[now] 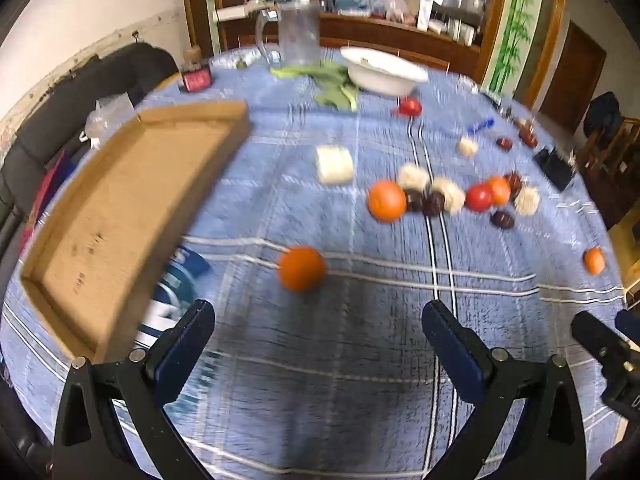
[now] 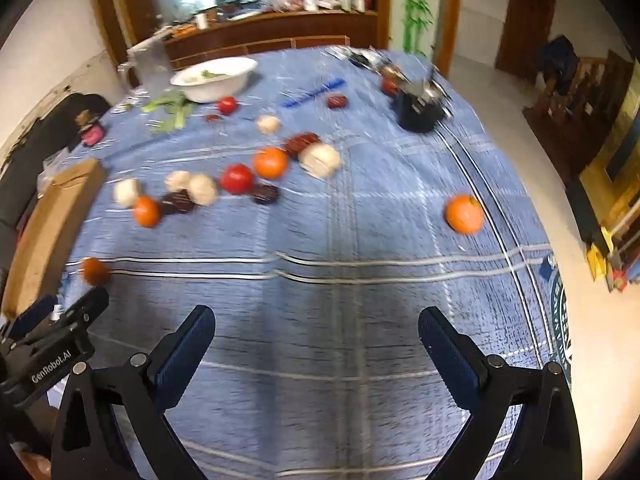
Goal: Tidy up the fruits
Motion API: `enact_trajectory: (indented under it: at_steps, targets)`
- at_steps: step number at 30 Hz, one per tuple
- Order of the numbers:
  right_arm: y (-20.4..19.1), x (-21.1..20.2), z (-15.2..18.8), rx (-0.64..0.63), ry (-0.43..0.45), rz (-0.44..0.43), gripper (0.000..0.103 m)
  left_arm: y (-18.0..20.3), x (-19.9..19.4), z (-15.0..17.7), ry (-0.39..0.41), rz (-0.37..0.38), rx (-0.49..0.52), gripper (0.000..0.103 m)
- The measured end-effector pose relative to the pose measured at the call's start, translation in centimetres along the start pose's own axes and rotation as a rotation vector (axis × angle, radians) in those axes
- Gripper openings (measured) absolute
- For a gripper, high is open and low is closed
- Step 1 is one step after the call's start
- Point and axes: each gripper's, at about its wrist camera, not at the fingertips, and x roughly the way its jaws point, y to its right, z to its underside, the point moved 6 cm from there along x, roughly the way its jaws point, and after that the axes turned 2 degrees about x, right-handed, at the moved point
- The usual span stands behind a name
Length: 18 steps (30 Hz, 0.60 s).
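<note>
Oranges, red tomatoes, dark red fruits and pale round pieces lie scattered on a blue checked tablecloth (image 1: 340, 380). In the left wrist view one orange (image 1: 302, 268) sits just ahead of my open left gripper (image 1: 318, 328), nothing between the fingers. A second orange (image 1: 386, 201) lies further off beside dark fruits (image 1: 434, 203) and a tomato (image 1: 479, 197). A shallow cardboard tray (image 1: 120, 220) stands at the left. In the right wrist view my right gripper (image 2: 316, 330) is open and empty above bare cloth; a lone orange (image 2: 464, 214) lies ahead to the right.
A white bowl (image 1: 384, 70), green leaves (image 1: 332, 88) and a clear glass jug (image 1: 298, 34) stand at the far side. A black holder (image 2: 420, 110) sits near the right table edge. A dark sofa (image 1: 60, 120) is beyond the left edge. Both views are motion-blurred.
</note>
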Motion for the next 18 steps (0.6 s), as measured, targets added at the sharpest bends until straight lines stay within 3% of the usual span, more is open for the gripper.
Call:
enact_trajectory:
  at_steps: [4, 10, 18]
  targets:
    - [-2.9, -2.4, 0.2, -0.069, 0.067, 0.001, 0.102, -1.7, -3.2, -0.4, 0.058, 0.004, 0.019, 0.103]
    - [-4.6, -4.4, 0.7, -0.083, 0.146, 0.013, 0.102, -3.1, -4.9, 0.1, 0.104, 0.0, 0.025, 0.103]
    - [-5.5, -5.4, 1.2, -0.079, 0.181, 0.011, 0.102, -4.9, -4.2, 0.1, 0.084, -0.006, -0.014, 0.103]
